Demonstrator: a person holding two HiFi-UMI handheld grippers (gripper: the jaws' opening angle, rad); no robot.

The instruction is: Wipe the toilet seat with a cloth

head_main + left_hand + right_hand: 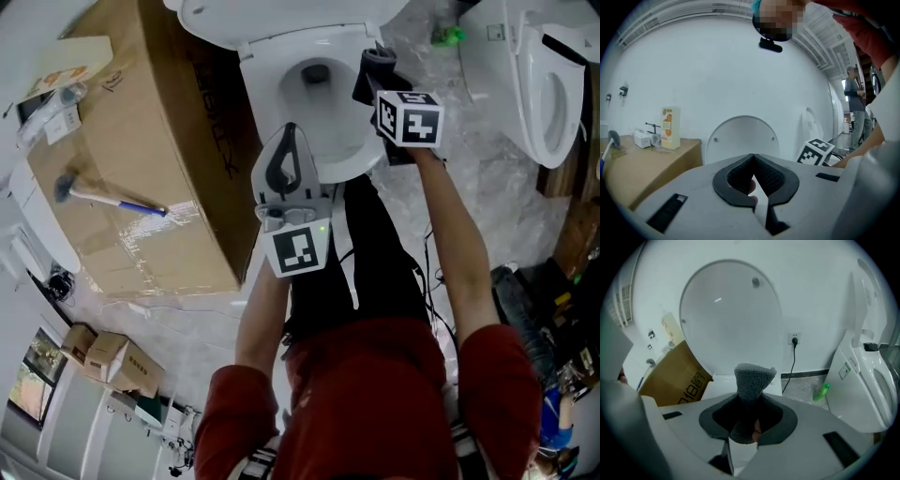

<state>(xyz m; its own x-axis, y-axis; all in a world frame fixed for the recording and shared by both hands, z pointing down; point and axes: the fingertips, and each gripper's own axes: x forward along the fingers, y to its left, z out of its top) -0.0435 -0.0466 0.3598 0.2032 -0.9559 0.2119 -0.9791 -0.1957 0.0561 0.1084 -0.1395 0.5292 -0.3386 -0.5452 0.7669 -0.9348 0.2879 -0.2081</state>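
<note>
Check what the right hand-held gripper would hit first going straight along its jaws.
Probably the raised toilet lid, near its hinge. The grey cloth clamped in the right hand-held gripper would touch first. Depth unclear.

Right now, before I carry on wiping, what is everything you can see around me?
toilet: 1, white, straight ahead, lid up
second toilet: 1, white, to the right
cardboard box: 1, brown, left of the toilet
hammer: 1, blue handle, on the cardboard box
carton: 1, orange and white, on the cardboard box
bottle: 1, green, on the floor between the toilets
small boxes: 2, brown, on the floor at lower left
socket: 1, white, on the wall, black cord plugged in
cloth: 1, grey, clamped in the right gripper
left gripper: 1, grey, shut, nothing in it
right gripper: 1, grey, shut on the cloth
</note>
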